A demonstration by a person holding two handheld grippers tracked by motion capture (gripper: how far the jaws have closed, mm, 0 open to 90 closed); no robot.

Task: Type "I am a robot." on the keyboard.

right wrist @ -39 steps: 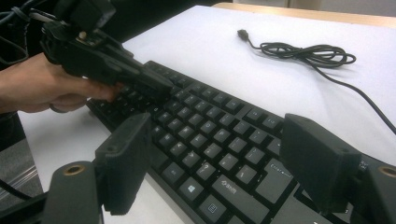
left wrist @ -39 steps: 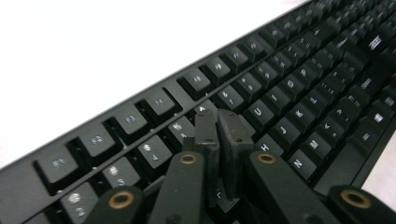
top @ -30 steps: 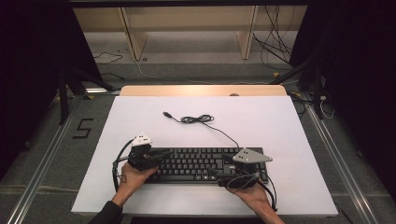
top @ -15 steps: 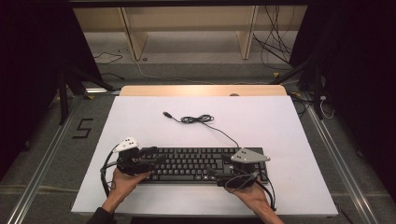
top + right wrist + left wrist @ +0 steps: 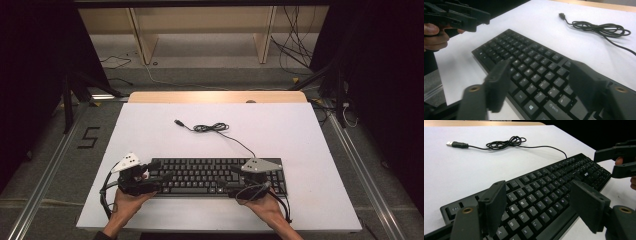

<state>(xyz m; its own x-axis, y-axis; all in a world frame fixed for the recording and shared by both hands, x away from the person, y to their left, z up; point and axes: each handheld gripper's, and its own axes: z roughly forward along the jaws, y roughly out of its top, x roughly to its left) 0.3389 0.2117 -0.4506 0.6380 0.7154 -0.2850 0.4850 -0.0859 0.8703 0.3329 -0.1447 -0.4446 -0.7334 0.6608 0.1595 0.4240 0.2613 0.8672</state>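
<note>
A black keyboard point(image 5: 215, 176) lies flat near the table's front edge, and its cable point(image 5: 210, 128) coils behind it to a loose USB plug point(image 5: 177, 122). My left gripper point(image 5: 159, 172) is at the keyboard's left end, pointing right. Its jaws have just been opening and stand wide point(image 5: 539, 202) above the keys point(image 5: 534, 202), gripping nothing. My right gripper point(image 5: 226, 181) is over the right end, pointing left. Its jaws point(image 5: 539, 82) have just been closing, with the keys point(image 5: 536, 72) below and between them; the pads are not pressing on anything.
The white table top point(image 5: 300, 130) has a wooden strip point(image 5: 215, 97) along its far edge. Behind it on the floor are a wooden frame point(image 5: 200, 30) and loose cables point(image 5: 295, 55). A metal rail and a "5" mark point(image 5: 89, 137) lie to the left.
My left gripper has slid to the left along the keyboard's end and its jaws have opened. The keyboard and the right hand have stayed in place.
</note>
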